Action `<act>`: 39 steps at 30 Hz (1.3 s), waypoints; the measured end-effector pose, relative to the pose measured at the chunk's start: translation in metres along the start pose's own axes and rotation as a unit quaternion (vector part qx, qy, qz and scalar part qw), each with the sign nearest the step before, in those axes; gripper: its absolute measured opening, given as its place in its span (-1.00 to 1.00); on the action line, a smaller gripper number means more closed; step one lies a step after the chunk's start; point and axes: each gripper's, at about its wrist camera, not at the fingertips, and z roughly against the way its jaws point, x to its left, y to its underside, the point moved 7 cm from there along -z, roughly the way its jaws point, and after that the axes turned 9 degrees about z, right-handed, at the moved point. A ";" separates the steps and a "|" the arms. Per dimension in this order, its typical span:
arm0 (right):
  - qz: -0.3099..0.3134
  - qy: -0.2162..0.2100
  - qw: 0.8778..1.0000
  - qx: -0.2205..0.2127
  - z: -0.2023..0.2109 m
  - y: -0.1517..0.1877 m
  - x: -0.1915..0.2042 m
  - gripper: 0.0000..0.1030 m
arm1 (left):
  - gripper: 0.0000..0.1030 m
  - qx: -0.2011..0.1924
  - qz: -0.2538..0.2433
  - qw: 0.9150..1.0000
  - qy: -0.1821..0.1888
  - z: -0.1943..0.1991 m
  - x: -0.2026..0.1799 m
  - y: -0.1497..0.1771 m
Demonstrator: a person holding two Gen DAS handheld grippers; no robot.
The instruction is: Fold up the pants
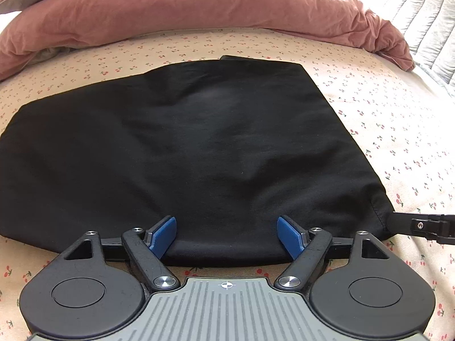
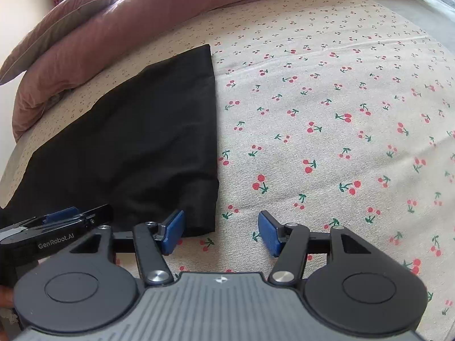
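Observation:
The black pants (image 1: 184, 147) lie folded flat on the cherry-print bed sheet (image 1: 398, 130). My left gripper (image 1: 226, 234) is open at the pants' near edge, its blue pads on either side of the fold, holding nothing. The pants also show in the right wrist view (image 2: 136, 147), at the left. My right gripper (image 2: 221, 231) is open and empty just past the pants' near right corner, over bare sheet (image 2: 327, 113). The left gripper shows from the side in the right wrist view (image 2: 59, 221). The right gripper's finger (image 1: 421, 226) shows at the left view's right edge.
A rolled pink duvet (image 1: 199, 8) runs along the far side of the bed, also in the right wrist view (image 2: 113, 22). A grey quilted cover (image 1: 421, 17) lies at the far right.

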 end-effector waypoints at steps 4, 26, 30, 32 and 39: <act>-0.030 -0.029 0.999 -0.011 -0.001 0.001 -0.003 0.05 | 0.59 0.007 0.025 1.000 0.016 -0.002 0.004 -0.004; -0.160 -0.157 0.973 -0.056 -0.012 -0.003 -0.032 -0.42 | 0.62 0.006 0.028 0.999 0.018 -0.003 0.004 -0.006; -0.092 -0.100 0.990 -0.044 -0.016 0.003 -0.015 -0.97 | 0.62 0.007 0.025 1.000 0.017 -0.003 0.003 -0.005; -0.072 -0.090 0.992 -0.043 -0.011 0.005 -0.011 -1.00 | 0.62 0.008 0.025 0.999 0.018 -0.004 0.004 -0.006; -0.080 -0.106 0.991 -0.036 -0.003 0.010 -0.015 -1.00 | 0.62 0.010 0.026 0.999 0.019 -0.005 0.005 -0.006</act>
